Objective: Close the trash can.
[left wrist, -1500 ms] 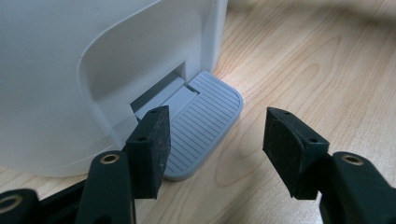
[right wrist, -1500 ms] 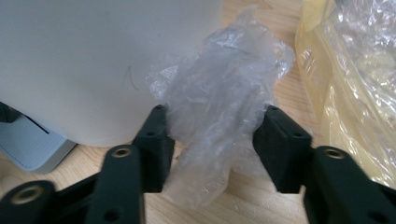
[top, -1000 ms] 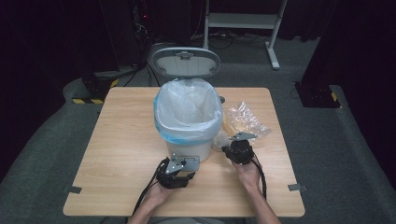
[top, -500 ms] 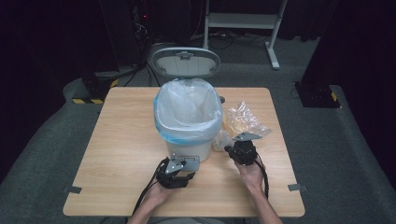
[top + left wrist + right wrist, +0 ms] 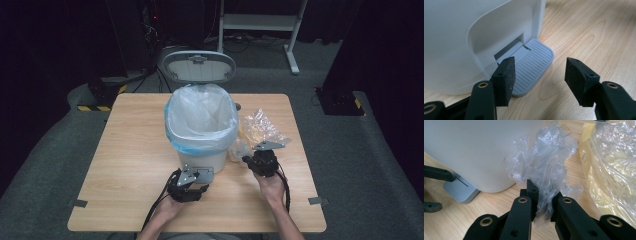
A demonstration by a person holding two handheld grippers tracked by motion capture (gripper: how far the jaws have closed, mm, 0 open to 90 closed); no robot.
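A white pedal bin (image 5: 200,150) with a clear liner stands mid-table, its grey lid (image 5: 198,66) raised. My left gripper (image 5: 196,176) sits at the bin's foot; in the left gripper view (image 5: 540,72) its jaws stand apart, one pad (image 5: 505,77) over the ribbed grey pedal (image 5: 534,65). My right gripper (image 5: 251,159) is just right of the bin. In the right gripper view (image 5: 543,195) it is shut on a crumpled piece of clear plastic film (image 5: 546,167), which lies against the bin wall.
A crinkled yellowish plastic bag (image 5: 260,127) lies on the wooden table (image 5: 125,150) right of the bin, close beyond my right gripper. In the right gripper view the pedal (image 5: 461,191) and the left gripper's jaws show at the far left. Dark floor surrounds the table.
My right gripper has shifted slightly to the right beside the clear film. The left gripper and the raised lid have stayed as they were.
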